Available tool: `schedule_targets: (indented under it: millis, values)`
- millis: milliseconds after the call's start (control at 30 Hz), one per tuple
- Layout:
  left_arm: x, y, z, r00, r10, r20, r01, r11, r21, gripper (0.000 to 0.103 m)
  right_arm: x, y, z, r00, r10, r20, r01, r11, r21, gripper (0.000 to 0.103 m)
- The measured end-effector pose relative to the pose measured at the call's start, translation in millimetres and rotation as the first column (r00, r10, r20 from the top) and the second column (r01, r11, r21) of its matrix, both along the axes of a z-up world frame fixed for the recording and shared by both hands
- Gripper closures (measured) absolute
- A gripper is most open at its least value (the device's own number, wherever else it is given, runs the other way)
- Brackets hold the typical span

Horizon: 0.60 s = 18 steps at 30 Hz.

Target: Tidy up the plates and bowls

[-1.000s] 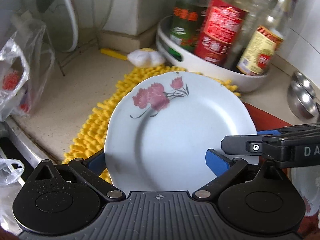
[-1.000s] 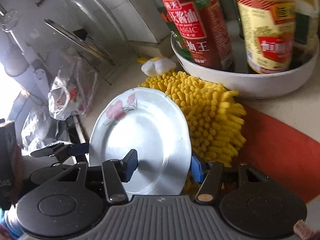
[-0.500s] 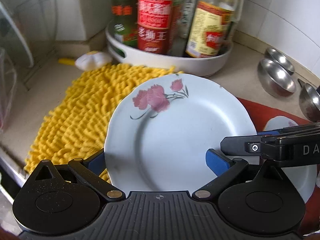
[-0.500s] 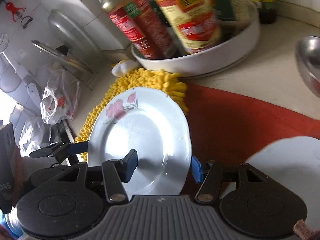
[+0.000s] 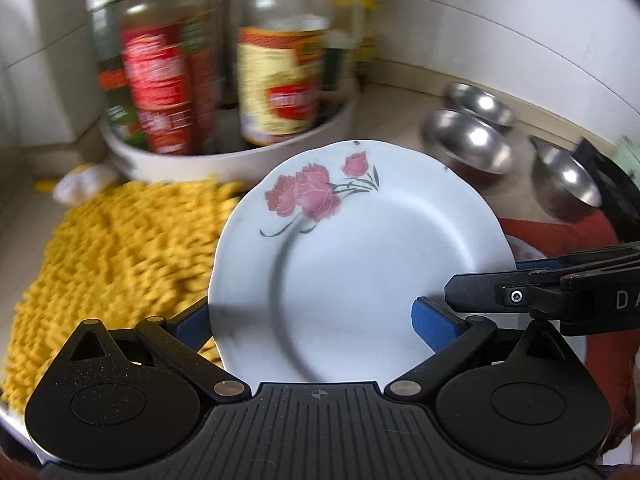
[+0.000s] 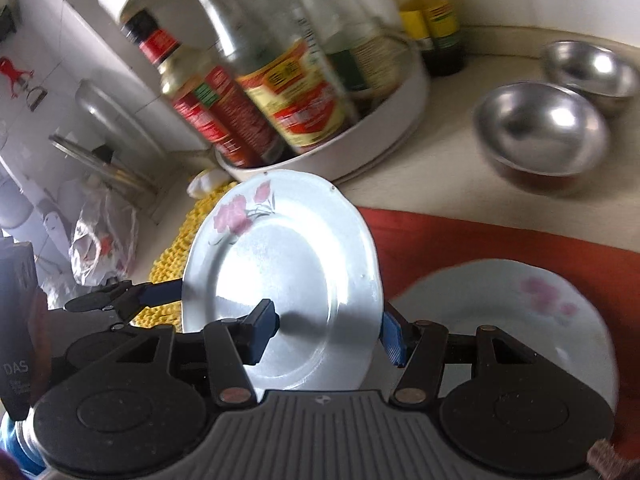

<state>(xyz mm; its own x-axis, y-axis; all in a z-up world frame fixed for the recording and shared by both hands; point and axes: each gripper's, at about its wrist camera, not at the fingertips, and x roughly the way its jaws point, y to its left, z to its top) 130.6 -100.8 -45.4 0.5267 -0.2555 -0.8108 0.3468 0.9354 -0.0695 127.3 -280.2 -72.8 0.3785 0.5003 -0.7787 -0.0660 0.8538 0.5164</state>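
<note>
Above the counter [image 6: 440, 168], each hand-held gripper [image 5: 316, 316] [image 6: 326, 334] clamps the plate [image 5: 360, 260].

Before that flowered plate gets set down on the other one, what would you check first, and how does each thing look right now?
1. Left gripper has the flowered plate between its fingers: ok.
2. Right gripper clamps the same plate: ok.
3. Second plate lies flat on the red cloth, top bare: ok.
4. Steel bowls stand apart from that plate: ok.
5. Bottles in the white tray are out of the path: cannot tell, blurred.
</note>
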Motion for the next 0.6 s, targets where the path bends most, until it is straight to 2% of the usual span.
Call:
schedule_targets:
  millis: [300, 600]
  values:
    - [-13, -60, 1, 0.986, -0.164, 0.016, 0.164, 0.986, 0.012, 0.001, -37, -55, 8, 0.988, -0.155, -0.005, 0.155, 0.987, -0.031, 0.05]
    - [-29, -95, -5, 0.97, -0.245, -0.005, 0.245, 0.969, 0.03, 0.001, -71, -91, 5, 0.969, -0.244, -0.033, 0.242, 0.969, -0.044, 0.05]
